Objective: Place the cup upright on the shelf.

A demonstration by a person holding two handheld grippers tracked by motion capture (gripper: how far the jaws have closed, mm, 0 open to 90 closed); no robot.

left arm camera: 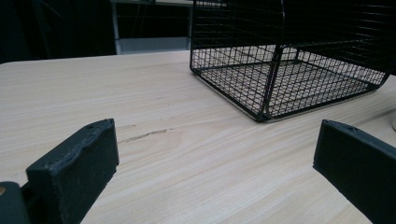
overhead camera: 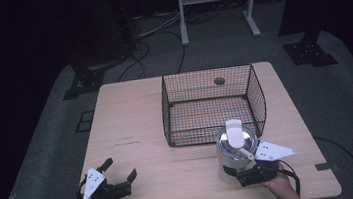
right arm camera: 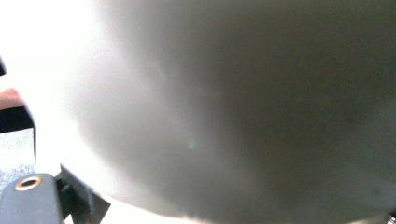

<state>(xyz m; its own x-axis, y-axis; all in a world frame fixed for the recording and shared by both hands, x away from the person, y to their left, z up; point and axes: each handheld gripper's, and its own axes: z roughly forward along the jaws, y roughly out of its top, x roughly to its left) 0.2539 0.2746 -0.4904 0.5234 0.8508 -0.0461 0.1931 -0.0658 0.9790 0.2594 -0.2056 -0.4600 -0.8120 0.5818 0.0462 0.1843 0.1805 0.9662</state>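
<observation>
Item: white can (overhead camera: 234, 156) held at near right of worktop (overhead camera: 132, 129); wire basket (overhead camera: 214, 104) behind it.

Can: upright, cylindrical, white, on the worktop just in front of the basket's near right corner, touching or almost touching it; a white scoop-like piece with a handle lies across its top, though what it is stays unclear. Right gripper (overhead camera: 245, 172): pressed to the can's near side, jaws seemingly closed around its lower wall; in the right gripper view the can's wall (right arm camera: 224, 107) looms close and blurred. Left gripper (overhead camera: 119, 170): near left, resting low over the worktop, jaws spread wide with nothing between them, well apart from the can. Basket: black mesh, open top, centre far.
</observation>
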